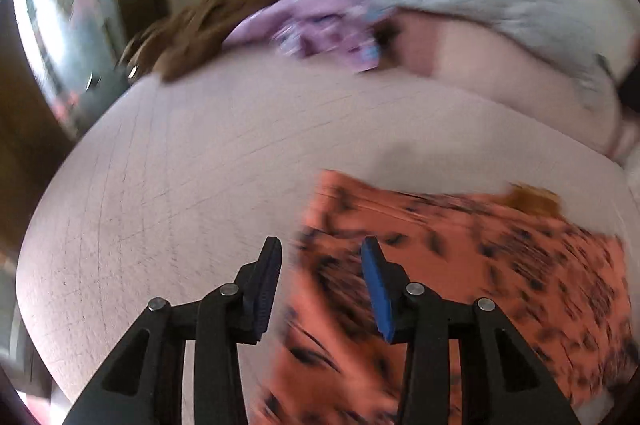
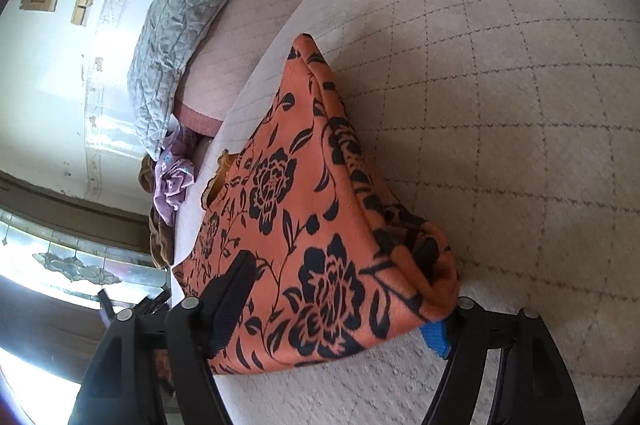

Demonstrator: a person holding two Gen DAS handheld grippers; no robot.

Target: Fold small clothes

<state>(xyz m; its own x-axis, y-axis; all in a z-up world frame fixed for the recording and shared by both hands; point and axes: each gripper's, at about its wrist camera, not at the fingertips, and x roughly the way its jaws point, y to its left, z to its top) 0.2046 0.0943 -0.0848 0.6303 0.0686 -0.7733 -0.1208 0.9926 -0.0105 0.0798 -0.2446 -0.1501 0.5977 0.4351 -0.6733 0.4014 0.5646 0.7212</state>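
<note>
Orange cloth (image 2: 320, 209) with black flowers lies on the quilted bed (image 2: 500, 105), folded over at its near right. Our right tool (image 2: 336, 309) is spread wide around its near edge — not clamped. Our left tool (image 1: 322, 265) hangs open above its left edge. Far off we see a purple garment (image 1: 316, 25), a brown one (image 1: 192, 33) and a grey quilt (image 2: 184, 13).
</note>
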